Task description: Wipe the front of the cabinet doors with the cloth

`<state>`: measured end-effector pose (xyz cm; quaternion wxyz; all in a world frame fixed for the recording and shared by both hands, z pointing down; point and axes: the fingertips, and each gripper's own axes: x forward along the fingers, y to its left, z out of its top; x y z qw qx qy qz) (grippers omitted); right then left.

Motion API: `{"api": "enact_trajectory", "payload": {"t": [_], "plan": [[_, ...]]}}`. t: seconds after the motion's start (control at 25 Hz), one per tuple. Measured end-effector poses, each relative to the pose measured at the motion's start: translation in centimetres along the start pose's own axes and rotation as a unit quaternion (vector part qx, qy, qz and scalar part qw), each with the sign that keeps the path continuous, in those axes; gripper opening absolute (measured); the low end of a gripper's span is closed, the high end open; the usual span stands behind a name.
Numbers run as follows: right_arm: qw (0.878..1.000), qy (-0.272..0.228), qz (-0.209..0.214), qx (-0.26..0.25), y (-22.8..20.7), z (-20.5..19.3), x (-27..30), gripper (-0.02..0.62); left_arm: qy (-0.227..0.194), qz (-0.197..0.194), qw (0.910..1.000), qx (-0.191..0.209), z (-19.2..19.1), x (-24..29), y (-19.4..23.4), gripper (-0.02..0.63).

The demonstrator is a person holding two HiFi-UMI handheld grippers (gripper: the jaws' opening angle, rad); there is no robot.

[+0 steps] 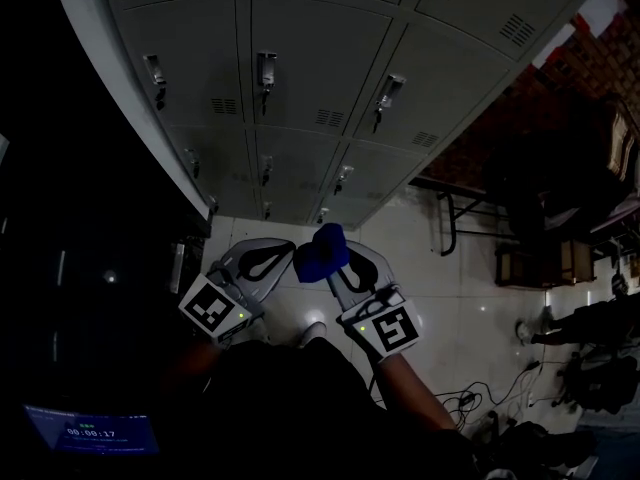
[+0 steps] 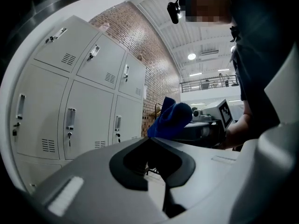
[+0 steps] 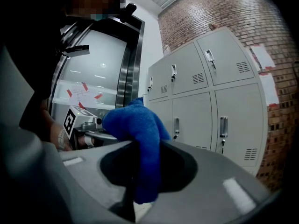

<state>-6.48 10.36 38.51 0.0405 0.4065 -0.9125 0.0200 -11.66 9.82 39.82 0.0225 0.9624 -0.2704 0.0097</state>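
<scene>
A row of grey metal cabinet doors with small latch handles stands ahead of me, also visible in the left gripper view as cabinet doors and in the right gripper view as cabinet doors. My right gripper is shut on a bunched blue cloth, which hangs down between its jaws as the cloth. My left gripper is held close beside it, jaws together with nothing in them. From the left gripper the cloth shows just beyond. Both grippers hang short of the doors, touching none.
A brick wall adjoins the cabinets on the right. A dark metal-framed bench stands on the pale tiled floor, and cables lie near my feet. A lit screen sits lower left. Another person is at far right.
</scene>
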Motion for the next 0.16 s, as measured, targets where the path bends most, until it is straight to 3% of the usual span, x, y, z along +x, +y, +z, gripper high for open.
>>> {"api": "enact_trajectory", "payload": {"t": [0.16], "plan": [[1.000, 0.002, -0.001, 0.000, -0.08, -0.14, -0.42, 0.084, 0.005, -0.005, 1.0000, 0.001, -0.18, 0.06, -0.51, 0.000]]}}
